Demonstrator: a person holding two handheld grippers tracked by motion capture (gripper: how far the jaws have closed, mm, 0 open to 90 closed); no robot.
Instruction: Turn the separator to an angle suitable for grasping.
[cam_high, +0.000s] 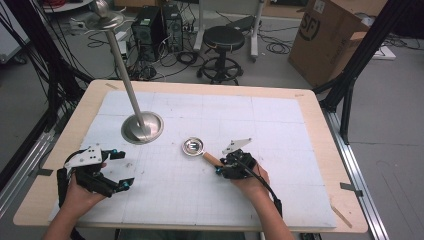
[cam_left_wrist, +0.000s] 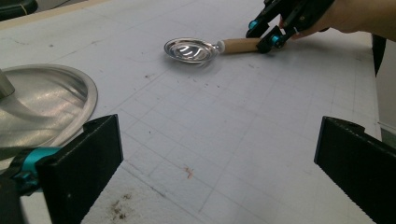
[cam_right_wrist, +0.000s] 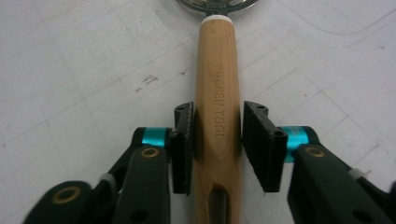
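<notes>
gripping the pale wooden handle (cam_right_wrist: 217, 116) of a small shiny metal strainer (cam_high: 193, 146), the right tool (cam_high: 221, 162) sits clenched on it, its two black pads pressed against either side of the handle near the tail end. the strainer itself lies flat on the white gridded mat (cam_high: 210, 195) that covers the wooden surface (cam_high: 320, 150), about mid-surface, its round bowl pointing away from the person and towards the tall steel stand with a round dished base (cam_high: 142, 127). in the left gripper view the strainer bowl (cam_left_wrist: 191, 49) rests on the mat with the right tool (cam_left_wrist: 266, 35) closed on the handle behind it.

the left tool (cam_high: 120, 170) rests near the front left of the mat, released, jaws spread wide with nothing between them, well apart from the strainer.

risk from here, as i judge it: the grip is far back on a rounded, smooth handle, so the heavier metal bowl may droop or swing once lifted, and the handle could roll between the pads. a quick lift would make that worse. if the strainer is meant for the stand, a tilted bowl might knock the thin pole (cam_high: 123, 75) or miss its mark, and the stand looks easy to tip.
</notes>
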